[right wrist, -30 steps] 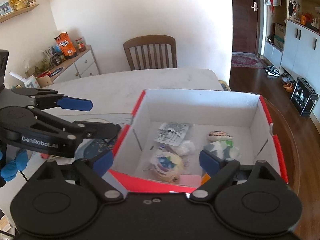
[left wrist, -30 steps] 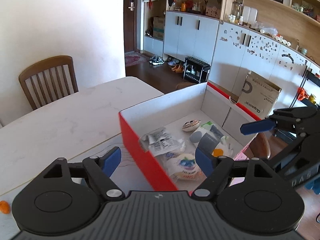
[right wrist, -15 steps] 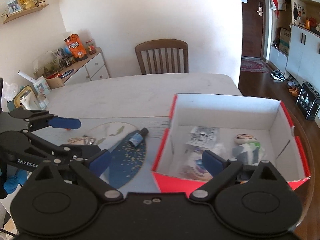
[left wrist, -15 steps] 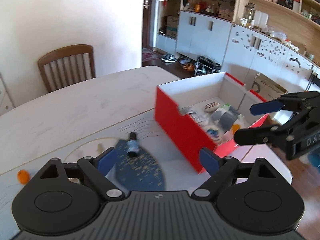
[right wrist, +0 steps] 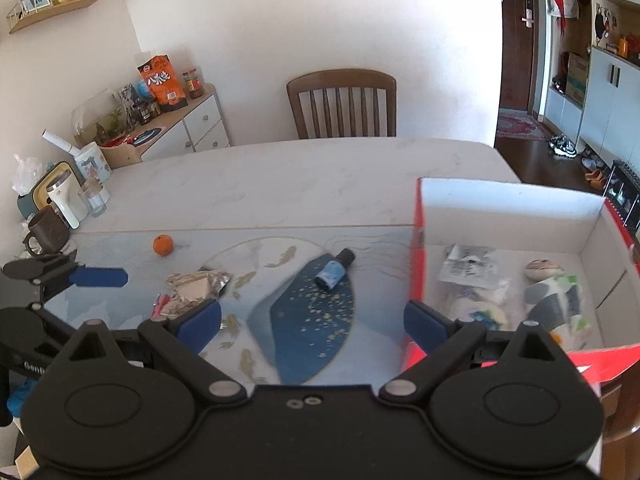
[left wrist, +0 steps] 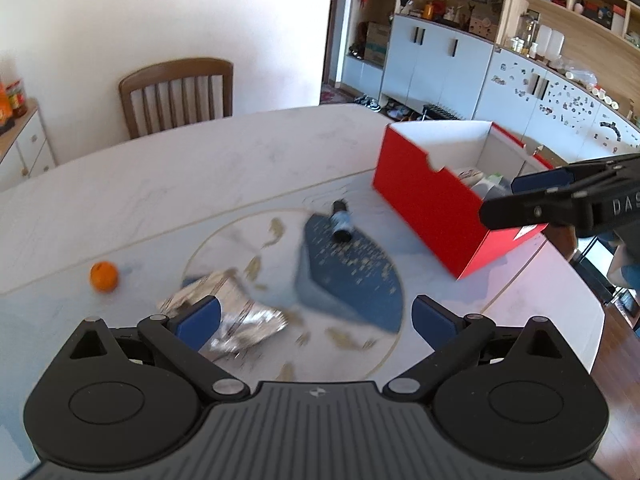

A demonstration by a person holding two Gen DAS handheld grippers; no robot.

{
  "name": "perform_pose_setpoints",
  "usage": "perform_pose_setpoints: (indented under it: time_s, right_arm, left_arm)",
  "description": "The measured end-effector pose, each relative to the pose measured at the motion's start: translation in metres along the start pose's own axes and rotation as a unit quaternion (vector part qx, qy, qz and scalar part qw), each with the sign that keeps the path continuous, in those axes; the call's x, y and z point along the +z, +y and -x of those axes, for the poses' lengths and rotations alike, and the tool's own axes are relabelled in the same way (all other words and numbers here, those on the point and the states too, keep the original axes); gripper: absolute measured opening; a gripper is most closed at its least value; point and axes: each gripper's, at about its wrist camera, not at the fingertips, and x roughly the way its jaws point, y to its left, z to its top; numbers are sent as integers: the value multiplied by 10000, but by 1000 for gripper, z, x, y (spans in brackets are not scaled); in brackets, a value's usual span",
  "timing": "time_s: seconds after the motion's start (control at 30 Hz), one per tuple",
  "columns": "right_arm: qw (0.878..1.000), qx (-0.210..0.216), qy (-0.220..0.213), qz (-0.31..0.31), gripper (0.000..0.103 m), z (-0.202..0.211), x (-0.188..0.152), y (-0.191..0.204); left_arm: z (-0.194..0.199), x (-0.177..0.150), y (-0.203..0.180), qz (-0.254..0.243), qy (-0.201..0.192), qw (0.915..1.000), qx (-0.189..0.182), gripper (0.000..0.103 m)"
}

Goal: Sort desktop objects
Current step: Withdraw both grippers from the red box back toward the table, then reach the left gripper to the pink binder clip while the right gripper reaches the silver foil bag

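A red box (left wrist: 432, 208) with white inner walls (right wrist: 508, 212) stands at the right of the table and holds several packets and small items. On the blue-patterned mat lie a small blue bottle (left wrist: 341, 222) (right wrist: 332, 272), a crumpled silver foil packet (left wrist: 236, 312) (right wrist: 192, 292) and an orange (left wrist: 104, 276) (right wrist: 163, 245). My left gripper (left wrist: 316, 316) hangs over the mat with its jaws opening and nothing between them; the foil packet lies just past its left finger. My right gripper (right wrist: 312, 320) is open and empty above the mat, beside the box's left wall.
A wooden chair (right wrist: 342, 104) stands at the table's far side. A brown mug (right wrist: 44, 236), a white cup and a glass crowd the table's left end. A sideboard (right wrist: 180, 120) with snacks lines the wall. The table's edge runs close behind the box.
Both grippers have swung left, away from above the red box and over the mat. The left jaws have widened. The bottle, the foil packet and the orange have come into view.
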Motion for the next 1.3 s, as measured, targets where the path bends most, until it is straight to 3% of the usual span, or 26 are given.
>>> perform_pose_setpoints:
  time_s: [0.3, 0.47, 0.73, 1.07, 1.3]
  right_arm:
    - [9999, -11, 111, -37, 98, -26, -3, 33]
    - [9998, 16, 192, -14, 98, -45, -2, 51]
    - [9992, 95, 391, 14, 98, -84, 7, 77]
    - [9972, 184, 714, 92, 96, -132, 17, 108]
    - [9948, 208, 989, 154, 94, -162, 22, 125]
  left_arm:
    - [1, -30, 44, 164, 184, 9997, 62, 102]
    - [-10, -39, 64, 154, 229, 9994, 206, 102]
    - [-33, -47, 91, 169, 375, 9991, 125, 102]
    - [-54, -51, 107, -729, 314, 9962, -362, 102]
    - [-74, -46, 118, -1402, 470, 9853, -855, 102]
